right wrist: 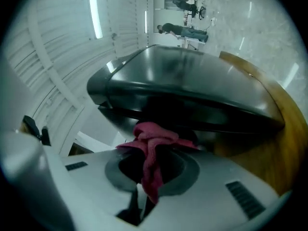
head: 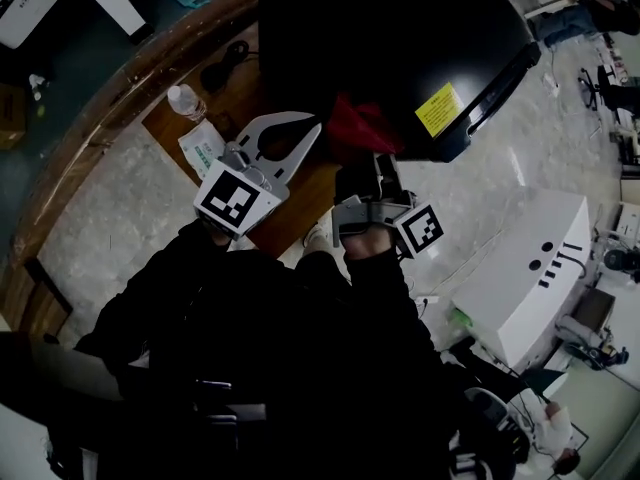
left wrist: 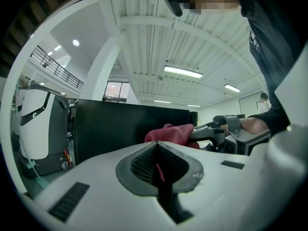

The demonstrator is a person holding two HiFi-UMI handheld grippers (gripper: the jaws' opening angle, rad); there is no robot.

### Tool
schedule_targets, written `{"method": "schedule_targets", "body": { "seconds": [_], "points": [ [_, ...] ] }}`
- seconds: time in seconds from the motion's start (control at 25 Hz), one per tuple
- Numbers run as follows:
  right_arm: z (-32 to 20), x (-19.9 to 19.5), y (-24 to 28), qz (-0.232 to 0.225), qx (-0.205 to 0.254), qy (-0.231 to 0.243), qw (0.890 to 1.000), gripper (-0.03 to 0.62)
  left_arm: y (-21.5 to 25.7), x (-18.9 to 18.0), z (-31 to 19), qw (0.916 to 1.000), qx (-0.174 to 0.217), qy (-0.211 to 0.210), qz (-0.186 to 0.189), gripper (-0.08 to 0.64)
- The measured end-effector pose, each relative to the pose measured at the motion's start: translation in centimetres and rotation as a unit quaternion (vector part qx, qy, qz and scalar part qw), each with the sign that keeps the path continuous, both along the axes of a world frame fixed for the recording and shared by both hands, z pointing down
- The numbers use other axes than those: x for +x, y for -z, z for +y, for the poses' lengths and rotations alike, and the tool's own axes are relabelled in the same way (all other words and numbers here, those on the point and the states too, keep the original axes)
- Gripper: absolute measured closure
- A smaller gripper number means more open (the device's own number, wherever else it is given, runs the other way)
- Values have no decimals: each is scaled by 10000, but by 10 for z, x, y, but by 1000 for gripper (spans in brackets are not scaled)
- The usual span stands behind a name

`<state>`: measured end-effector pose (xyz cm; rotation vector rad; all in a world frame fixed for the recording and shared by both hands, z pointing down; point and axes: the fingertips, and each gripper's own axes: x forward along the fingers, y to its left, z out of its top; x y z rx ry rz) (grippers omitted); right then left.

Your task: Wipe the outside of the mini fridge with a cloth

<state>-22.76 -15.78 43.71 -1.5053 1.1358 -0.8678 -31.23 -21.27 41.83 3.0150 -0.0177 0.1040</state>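
The black mini fridge (head: 400, 38) with a yellow sticker (head: 438, 108) stands on a wooden platform (head: 300, 203). My right gripper (head: 372, 173) is shut on a red cloth (head: 358, 128), and the cloth presses against the fridge's near side. In the right gripper view the red cloth (right wrist: 151, 146) hangs bunched between the jaws of the right gripper (right wrist: 151, 165), right under the fridge (right wrist: 192, 90). My left gripper (head: 308, 130) is shut and empty, just left of the cloth. The left gripper view shows that gripper (left wrist: 158, 150), with the fridge (left wrist: 120, 129), the cloth (left wrist: 171, 133) and the right gripper (left wrist: 216, 131) beyond it.
A plastic bottle (head: 185, 100) and a packet of wipes (head: 203, 150) lie on the platform left of the grippers, with a black cable (head: 222, 66) behind them. A curved wooden rim (head: 90, 138) runs along the left. A white machine (head: 520, 268) stands on the marble floor at right.
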Motion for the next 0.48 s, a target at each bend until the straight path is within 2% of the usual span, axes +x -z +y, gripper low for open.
{"method": "schedule_targets", "body": {
  "seconds": [0.2,0.48],
  "points": [
    [-4,6,-59,-365,-434,11,9984,540,-34,7,-6,9999,-107,-37,-124,555],
    [-2,3,-160,-727,-1308,-25,9887,540,-121,8,-9,9967,-111,-60,-799,555]
  ]
}}
